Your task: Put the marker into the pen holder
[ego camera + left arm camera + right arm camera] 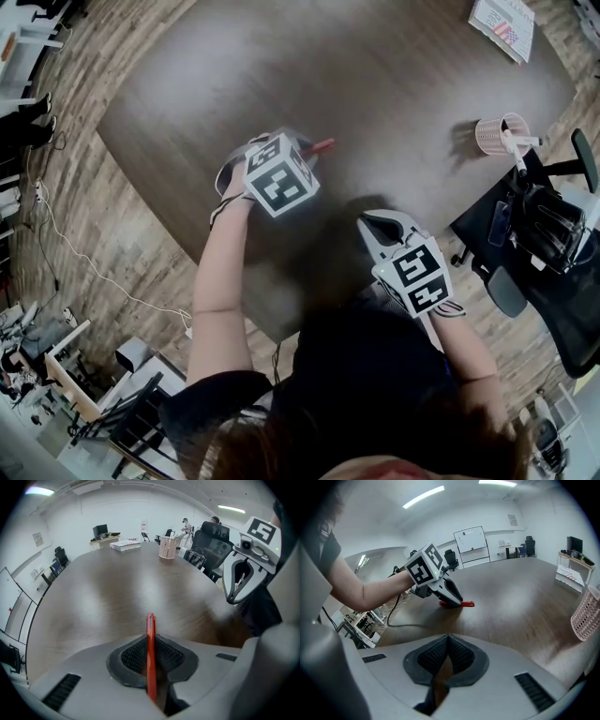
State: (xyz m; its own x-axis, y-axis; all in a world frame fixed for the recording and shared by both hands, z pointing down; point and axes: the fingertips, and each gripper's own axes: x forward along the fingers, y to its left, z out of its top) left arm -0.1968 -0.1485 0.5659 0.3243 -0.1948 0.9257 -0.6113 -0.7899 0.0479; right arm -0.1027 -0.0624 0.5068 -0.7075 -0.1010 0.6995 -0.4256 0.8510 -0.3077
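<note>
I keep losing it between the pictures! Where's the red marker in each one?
Head view: red marker mid-table, poking from the left gripper.
Left gripper view: marker bottom centre, clamped between the jaws.
Right gripper view: marker just above centre, at that gripper's tip.
Shared landmark: the pink pen holder, in all three.

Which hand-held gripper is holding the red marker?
The left hand-held gripper: its jaws are pinched on the red marker. The right hand-held gripper has its jaws closed on nothing.
</note>
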